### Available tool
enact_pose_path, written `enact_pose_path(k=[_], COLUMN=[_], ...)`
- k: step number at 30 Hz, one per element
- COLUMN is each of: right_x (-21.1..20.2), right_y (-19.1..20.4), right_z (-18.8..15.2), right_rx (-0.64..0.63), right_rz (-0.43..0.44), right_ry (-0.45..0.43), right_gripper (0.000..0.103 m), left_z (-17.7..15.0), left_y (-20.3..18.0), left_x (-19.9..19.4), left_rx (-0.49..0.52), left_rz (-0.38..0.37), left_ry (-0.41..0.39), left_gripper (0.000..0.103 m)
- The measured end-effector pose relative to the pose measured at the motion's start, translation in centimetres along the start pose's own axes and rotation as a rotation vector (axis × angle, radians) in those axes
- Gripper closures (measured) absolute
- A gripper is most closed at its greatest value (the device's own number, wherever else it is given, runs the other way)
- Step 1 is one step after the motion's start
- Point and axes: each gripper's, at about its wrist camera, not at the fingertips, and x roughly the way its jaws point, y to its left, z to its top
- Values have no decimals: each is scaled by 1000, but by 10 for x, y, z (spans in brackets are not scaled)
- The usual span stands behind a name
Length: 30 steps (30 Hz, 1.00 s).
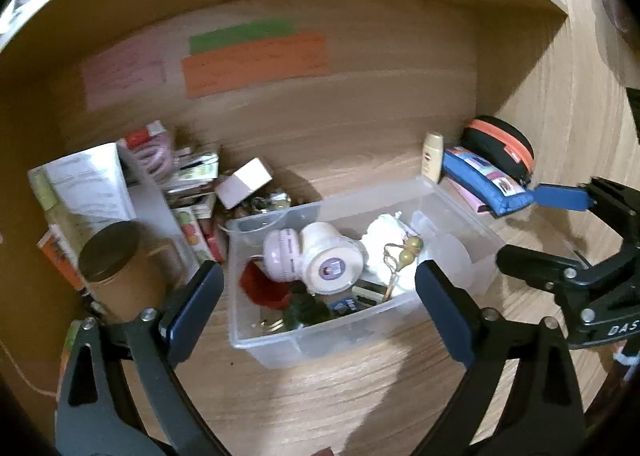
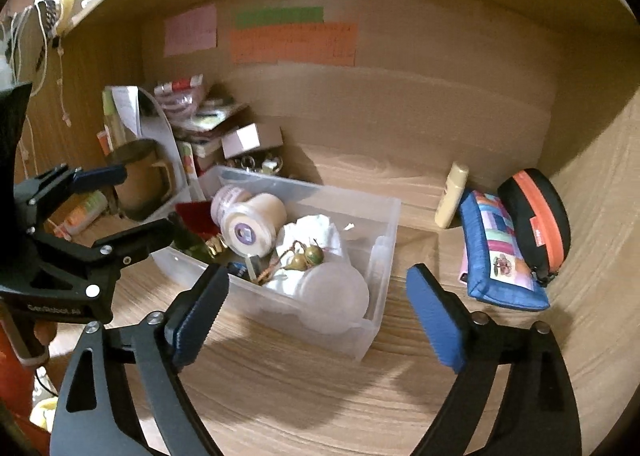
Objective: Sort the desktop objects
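Where clutter overlaps, bin [image 1: 460, 216] bottom items indistinct

Writing on the orange note [image 2: 294, 43], green note [image 2: 279, 15] and pink note [image 2: 190, 30] blurred beyond reading; lower contents of the clear bin [image 1: 256, 340] hidden beneath the white roll [image 1: 330, 258] and white cloth [image 1: 386, 234]; pink item [image 1: 466, 198] mostly covered by the blue pouch [image 1: 486, 182]; far-left stack of packets [image 1: 192, 176] indistinct.

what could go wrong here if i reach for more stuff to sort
The clear bin is already piled high, so the gourd charm on top might slide off. The leaning stack of boxes at the back left could topple if bumped. The small bottle stands upright against the blue pouch and may tip.
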Motion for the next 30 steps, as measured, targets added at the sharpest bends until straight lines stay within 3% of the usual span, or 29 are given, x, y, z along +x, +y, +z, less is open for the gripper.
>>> enact_pose_path(k=[7,17,30], right_x=[-30,-61,-57], right_y=[9,30,34], right_z=[-6,-21,-31], right_rx=[43,85,114], right_rz=[-15,-55,-63], right_ry=[-83,-170,-142], right_gripper=[1,0,0], left_z=[-9,-24,-36], left_y=[2,-1,-1], left_x=[-21,-49,-56], left_rx=[-48,-113,-150], left_rz=[25,19,34], left_ry=[-18,-60,-62], left_gripper=[4,3,3])
